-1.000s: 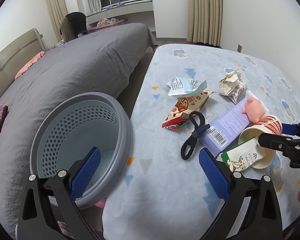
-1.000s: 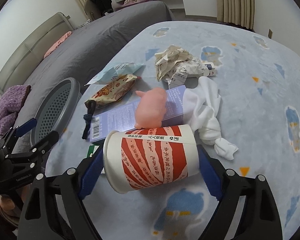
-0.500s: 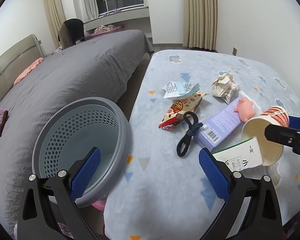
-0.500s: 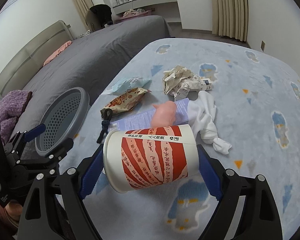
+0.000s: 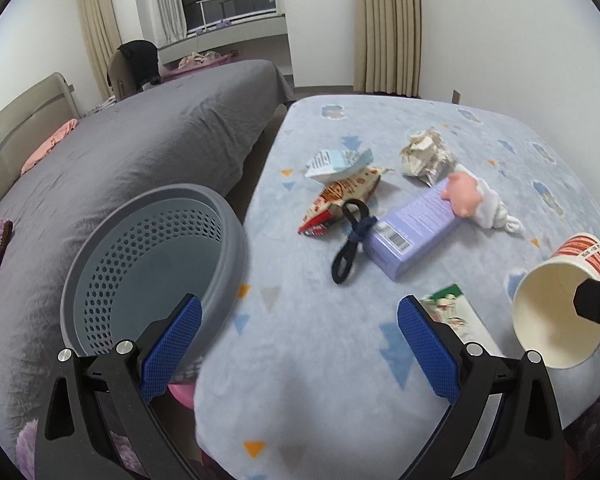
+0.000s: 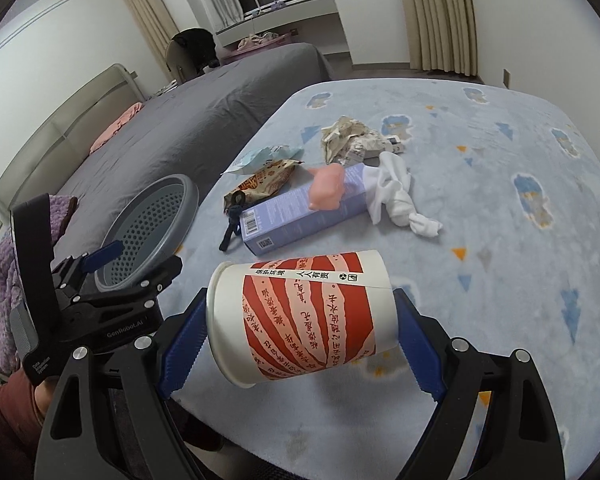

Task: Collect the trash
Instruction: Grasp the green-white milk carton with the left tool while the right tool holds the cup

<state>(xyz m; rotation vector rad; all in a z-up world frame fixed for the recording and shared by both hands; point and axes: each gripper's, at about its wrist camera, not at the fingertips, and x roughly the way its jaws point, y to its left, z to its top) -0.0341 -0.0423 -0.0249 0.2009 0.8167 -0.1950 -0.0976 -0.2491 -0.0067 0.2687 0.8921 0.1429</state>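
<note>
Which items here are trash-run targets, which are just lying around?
Job:
paper cup, held in right gripper
grey basket
crumpled paper
snack wrapper
green carton

Probably lying about:
pink pig toy
white sock
dark hair tie
purple box, unclear

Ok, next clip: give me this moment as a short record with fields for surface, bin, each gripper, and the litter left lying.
surface: light blue patterned blanket
bin: grey perforated basket, beside the blanket's edge, nothing seen inside
right gripper: shut on red-striped paper cup, held sideways above the blanket
left gripper: open, nothing between its pads
litter left: crumpled paper, snack wrapper, purple box, green carton
other things: pink toy, white sock, dark loop
</note>
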